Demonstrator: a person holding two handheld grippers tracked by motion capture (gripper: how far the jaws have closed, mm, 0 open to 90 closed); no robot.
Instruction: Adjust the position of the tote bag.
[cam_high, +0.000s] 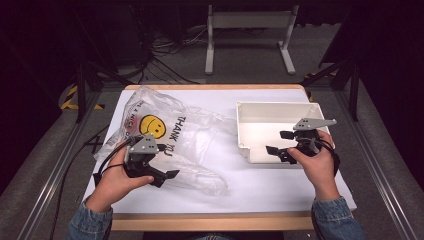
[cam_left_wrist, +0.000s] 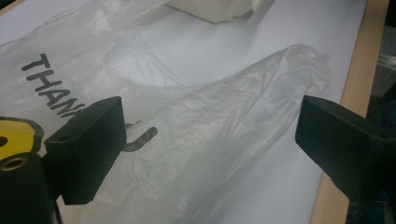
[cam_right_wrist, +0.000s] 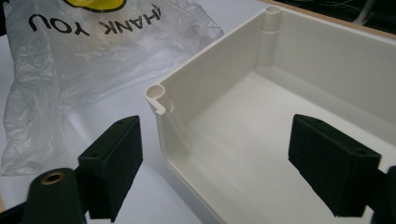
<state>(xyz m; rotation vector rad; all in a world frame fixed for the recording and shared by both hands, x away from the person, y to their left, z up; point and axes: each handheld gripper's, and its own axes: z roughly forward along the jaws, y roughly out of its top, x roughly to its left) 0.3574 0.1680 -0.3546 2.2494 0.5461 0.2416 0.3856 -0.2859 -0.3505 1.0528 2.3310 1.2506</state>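
Item one, my left gripper (cam_high: 170, 176): jaws stood wide apart, nothing pinched between them. In the left gripper view, the plastic bag (cam_left_wrist: 201, 135) lay beneath and ahead of these jaws, its crumpled clear film spanning the gap from one to the other; I could not tell whether the jaw tips touched the film. Beside the one jaw sat the bag's black lettering (cam_left_wrist: 49, 88) and, at the near edge, part of its yellow smiley face (cam_left_wrist: 16, 133). Beyond the other jaw ran the wooden edge of the table (cam_left_wrist: 355, 79). Item two, my right gripper (cam_high: 279, 143): jaws likewise parted wide, holding nothing. In the right gripper view, the near wall and corner of the white bin (cam_right_wrist: 187, 140) stood between these jaws, closer to the one, clear of both pads. The bin's bare floor stretched ahead of the other jaw toward its far wall. Item three, the bag as seen from the right gripper: it lay beyond and outside the jaw nearest the bin's corner, flat on the white table top, its printed thanks upside down, one fold lying close to the bin's outer wall. In the high view, bag and bin rested side by side between my two grippers.
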